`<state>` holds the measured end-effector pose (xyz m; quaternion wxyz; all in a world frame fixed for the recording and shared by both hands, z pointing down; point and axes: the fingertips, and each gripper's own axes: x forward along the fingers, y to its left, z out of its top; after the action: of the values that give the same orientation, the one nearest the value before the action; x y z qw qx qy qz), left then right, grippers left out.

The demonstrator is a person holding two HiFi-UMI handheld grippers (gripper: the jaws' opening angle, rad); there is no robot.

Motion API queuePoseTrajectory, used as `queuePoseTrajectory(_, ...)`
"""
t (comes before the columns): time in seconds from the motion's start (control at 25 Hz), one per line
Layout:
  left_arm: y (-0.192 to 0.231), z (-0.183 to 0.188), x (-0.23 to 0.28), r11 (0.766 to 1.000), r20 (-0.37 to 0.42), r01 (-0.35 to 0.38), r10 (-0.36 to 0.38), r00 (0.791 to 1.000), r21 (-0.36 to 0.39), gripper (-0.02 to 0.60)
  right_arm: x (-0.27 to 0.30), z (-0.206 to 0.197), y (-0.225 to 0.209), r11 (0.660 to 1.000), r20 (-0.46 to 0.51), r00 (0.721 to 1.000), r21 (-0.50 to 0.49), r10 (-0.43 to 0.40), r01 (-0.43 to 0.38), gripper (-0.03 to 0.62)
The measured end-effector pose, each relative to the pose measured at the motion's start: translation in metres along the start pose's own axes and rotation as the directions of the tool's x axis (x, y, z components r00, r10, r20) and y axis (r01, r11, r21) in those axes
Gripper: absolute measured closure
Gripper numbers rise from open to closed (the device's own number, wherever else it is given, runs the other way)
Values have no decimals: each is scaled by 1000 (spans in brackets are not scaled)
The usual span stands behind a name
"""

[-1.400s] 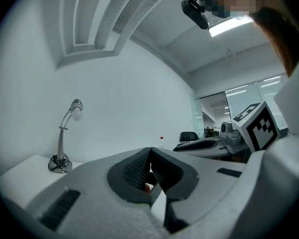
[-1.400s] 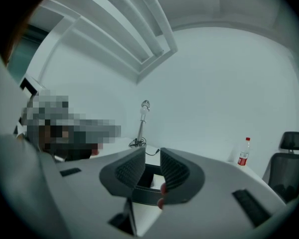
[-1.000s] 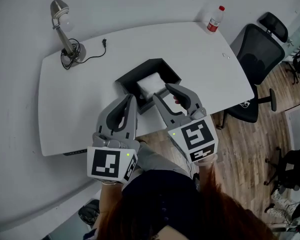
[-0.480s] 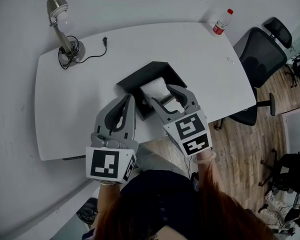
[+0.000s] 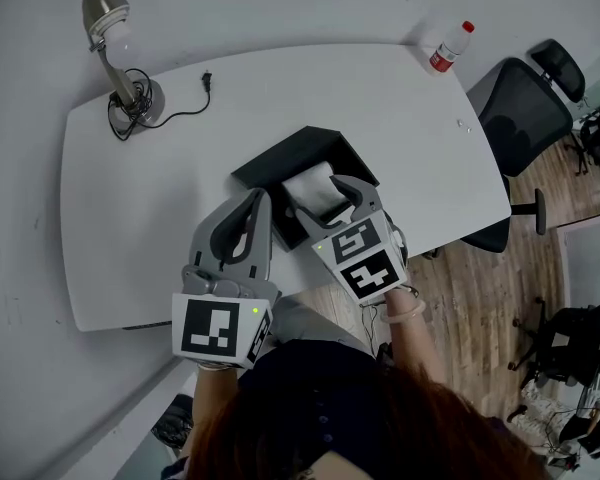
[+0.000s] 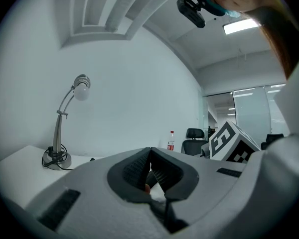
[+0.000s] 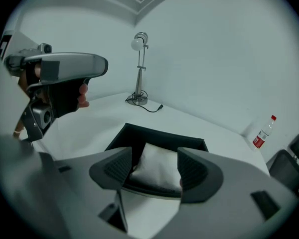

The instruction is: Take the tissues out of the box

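A: Right tool (image 7: pixel 155 159), what state?

B: Jaws had just been opening and stood wide, pads on nothing. White tissue pack (image 5: pixel 310 180) sat btwn them, just ahead and below, not pinched yet.

A: Best way in?

B: My call: drop straight down, one jaw each side of the pack, clear of the black box (image 7: pixel 162 133) walls round it. Close on the pack's middle, lift w/o dragging the box.

A: Left tool (image 6: pixel 150 151)?

B: Closed, tips together, empty, beside the right one at the box's near side. Could've pinned the box to the surface (image 5: pixel 160 198).

A: Farther out?

B: Lamp (image 7: pixel 138 99), well past the box. No obstacle.
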<state>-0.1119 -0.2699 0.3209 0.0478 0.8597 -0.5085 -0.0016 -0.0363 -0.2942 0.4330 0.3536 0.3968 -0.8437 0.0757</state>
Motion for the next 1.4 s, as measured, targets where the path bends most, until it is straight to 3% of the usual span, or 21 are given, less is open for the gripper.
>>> queuePoseTrajectory(0.32, 14, -8, 10, 1000, -20, 4, -4, 1000, -19, 560, 26, -13, -2, 999, -161, 987, -38, 7, -13, 307)
queuePoseTrajectory(0.84, 30, -18, 24, 998, -51, 15, -17, 999, -53, 560, 46, -35, -7, 1000, -363, 932, -24, -16, 8, 286)
queuePoseTrajectory(1.16, 29, -18, 33, 997, -56, 35, -39, 998, -63, 560, 50, -41, -11, 997, -430, 900, -72, -64, 37, 289)
queuePoseTrajectory(1.4, 25, -19, 32, 997, -57, 44, -48, 997, -66, 560, 47, -40, -14, 996, -424, 904, -88, -55, 19, 336)
